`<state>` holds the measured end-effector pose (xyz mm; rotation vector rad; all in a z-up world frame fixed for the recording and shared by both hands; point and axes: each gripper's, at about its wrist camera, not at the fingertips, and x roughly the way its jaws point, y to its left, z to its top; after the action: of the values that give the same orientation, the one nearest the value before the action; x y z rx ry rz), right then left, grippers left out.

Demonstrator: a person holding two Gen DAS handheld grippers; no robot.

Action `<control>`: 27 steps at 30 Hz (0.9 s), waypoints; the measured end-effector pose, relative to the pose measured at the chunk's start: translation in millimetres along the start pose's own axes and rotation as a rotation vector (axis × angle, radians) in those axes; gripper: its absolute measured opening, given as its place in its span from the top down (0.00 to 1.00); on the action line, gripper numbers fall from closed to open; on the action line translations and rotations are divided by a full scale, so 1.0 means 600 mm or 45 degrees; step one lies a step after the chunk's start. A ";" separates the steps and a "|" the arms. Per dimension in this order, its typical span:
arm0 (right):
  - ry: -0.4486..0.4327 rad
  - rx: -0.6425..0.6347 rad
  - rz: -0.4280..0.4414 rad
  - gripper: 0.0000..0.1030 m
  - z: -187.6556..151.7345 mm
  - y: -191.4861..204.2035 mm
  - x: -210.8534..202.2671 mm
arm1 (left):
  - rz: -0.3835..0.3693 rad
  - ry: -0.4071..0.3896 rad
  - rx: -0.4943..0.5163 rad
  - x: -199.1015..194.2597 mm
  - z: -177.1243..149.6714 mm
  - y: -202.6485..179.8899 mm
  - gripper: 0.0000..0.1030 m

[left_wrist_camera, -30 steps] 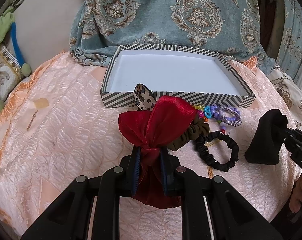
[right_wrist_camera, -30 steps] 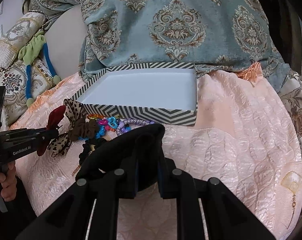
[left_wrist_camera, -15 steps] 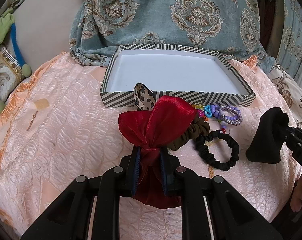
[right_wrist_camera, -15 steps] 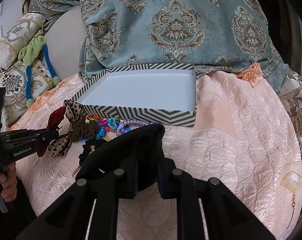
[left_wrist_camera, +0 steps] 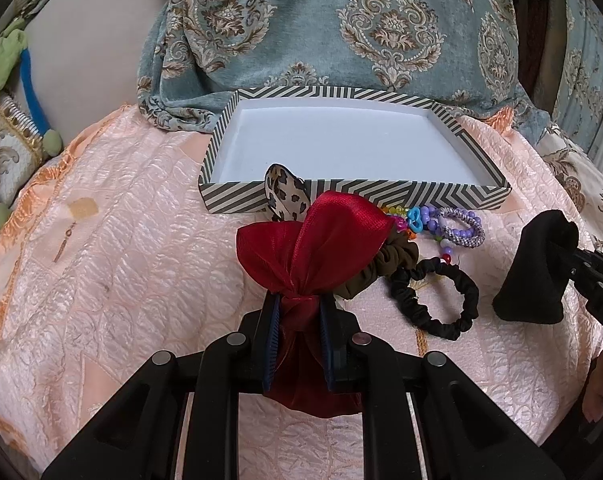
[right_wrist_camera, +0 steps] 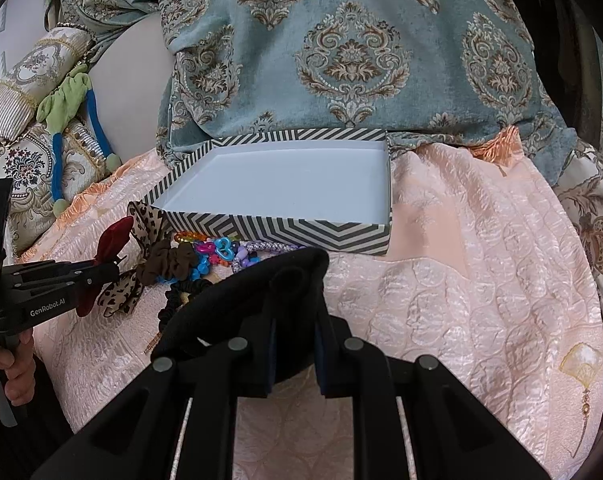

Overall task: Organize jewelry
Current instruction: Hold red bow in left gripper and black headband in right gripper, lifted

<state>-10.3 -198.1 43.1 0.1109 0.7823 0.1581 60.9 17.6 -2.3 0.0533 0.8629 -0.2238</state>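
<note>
Gripping the red bow (left_wrist_camera: 313, 240) unchanged, left tongs (left_wrist_camera: 299, 312) stay put.

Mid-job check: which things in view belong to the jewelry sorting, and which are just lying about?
Part of the job:
- red bow, held by left gripper
- black fabric piece, held by right gripper
- striped box
- black scrunchie
- brown scrunchie
- leopard bow
- bead bracelets

Lying about:
- patterned blue cloth
- green-and-blue cord
- peach bedspread

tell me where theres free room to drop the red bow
The striped box holds nothing. Bedspread right of the box is bare too. In front of the box it is crowded: beads, brown scrunchie, black scrunchie.
</note>
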 end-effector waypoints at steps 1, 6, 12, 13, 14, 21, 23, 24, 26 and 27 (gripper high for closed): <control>0.000 -0.001 -0.001 0.86 0.000 0.000 0.000 | 0.000 0.000 0.001 0.000 0.000 0.000 1.00; -0.001 0.000 -0.001 0.86 0.000 0.001 0.000 | 0.000 0.000 0.002 0.001 0.000 0.000 1.00; -0.005 -0.001 0.001 0.86 0.000 0.000 -0.001 | 0.000 0.000 0.003 0.001 0.000 0.000 1.00; -0.005 -0.002 -0.001 0.86 0.000 0.001 -0.001 | 0.000 0.000 0.004 0.001 -0.001 0.000 1.00; -0.006 -0.003 -0.001 0.86 -0.001 0.001 -0.002 | 0.000 0.000 0.004 0.001 0.000 0.000 1.00; -0.009 -0.006 -0.005 0.86 0.000 0.001 -0.004 | 0.000 0.000 0.004 0.001 0.000 0.000 1.00; -0.011 -0.006 -0.004 0.86 0.000 0.002 -0.004 | 0.000 0.000 0.004 0.001 0.000 0.000 1.00; -0.012 -0.007 -0.004 0.86 0.000 0.003 -0.005 | 0.000 0.000 0.004 0.001 0.000 0.000 1.00; -0.011 -0.007 -0.005 0.86 -0.001 0.003 -0.005 | 0.001 -0.001 0.005 0.001 -0.001 0.000 1.00; -0.012 -0.007 -0.005 0.86 -0.001 0.003 -0.005 | 0.001 -0.001 0.006 0.001 -0.001 0.000 1.00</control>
<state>-12.8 -196.6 45.3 0.1050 0.7725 0.1561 61.0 17.8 -2.9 0.0581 0.8615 -0.2254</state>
